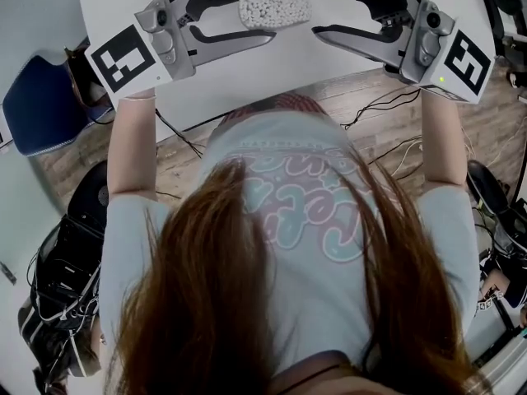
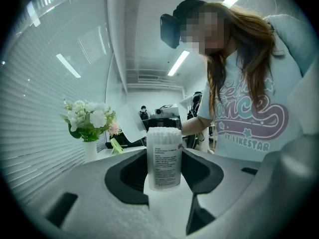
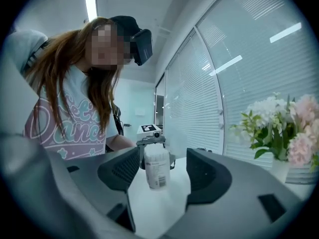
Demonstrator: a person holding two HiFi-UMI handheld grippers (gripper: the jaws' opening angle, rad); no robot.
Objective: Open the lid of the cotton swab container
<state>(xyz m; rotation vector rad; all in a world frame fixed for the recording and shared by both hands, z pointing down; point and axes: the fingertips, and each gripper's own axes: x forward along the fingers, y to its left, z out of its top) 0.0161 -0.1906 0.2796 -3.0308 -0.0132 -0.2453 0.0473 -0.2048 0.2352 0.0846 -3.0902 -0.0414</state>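
The cotton swab container (image 1: 274,8), a clear cylinder packed with white swabs, stands on the white table (image 1: 272,72) at the far middle. My left gripper (image 1: 259,8) is shut on it, one pad pressing each side (image 2: 163,158). From the right gripper view, the container (image 3: 157,166) stands just ahead with the left gripper clamped round its top. My right gripper (image 1: 321,2) is open, its tips close to the container's right side and not touching it. Whether a lid sits on the container cannot be told.
A vase of white and pink flowers (image 2: 88,121) stands on the table beyond the container, also seen as flowers (image 3: 279,128) at the right. A blue chair (image 1: 41,105) is at the left. Cables (image 1: 387,97) run over the wooden floor below the table edge.
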